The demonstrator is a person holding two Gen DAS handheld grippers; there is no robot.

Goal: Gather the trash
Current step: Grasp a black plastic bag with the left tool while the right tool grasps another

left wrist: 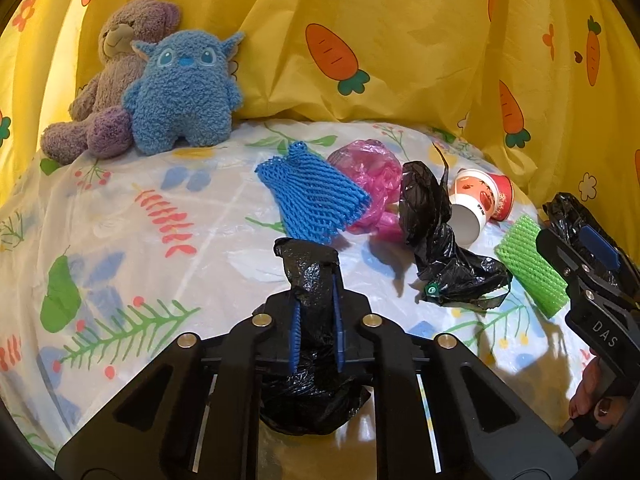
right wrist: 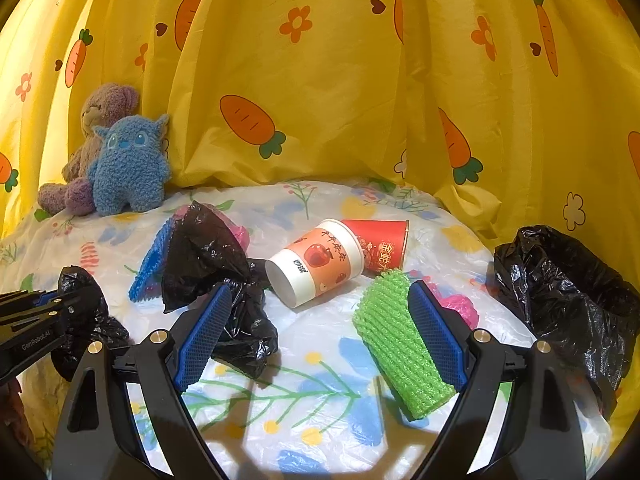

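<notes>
Black bin-bag plastic [left wrist: 314, 276] is pinched between the nearly closed jaws of the left gripper [left wrist: 316, 322], seemingly to hold a bag for collecting. The right gripper [right wrist: 320, 332] stands wide open and empty, the green foam net [right wrist: 400, 344] lying just inside its right pad, paper cups [right wrist: 320, 268] beyond. Closing on the net is called for next.

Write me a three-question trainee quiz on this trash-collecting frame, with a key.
1. True or false: the left gripper is shut on a black plastic bag.
2. Which item lies nearest the open right gripper? A) green foam net B) blue foam net C) blue plush toy
3. How many paper cups lie on the table, and are they upright?

Key: 1 true; 2 A; 3 two, both on their sides.
</notes>
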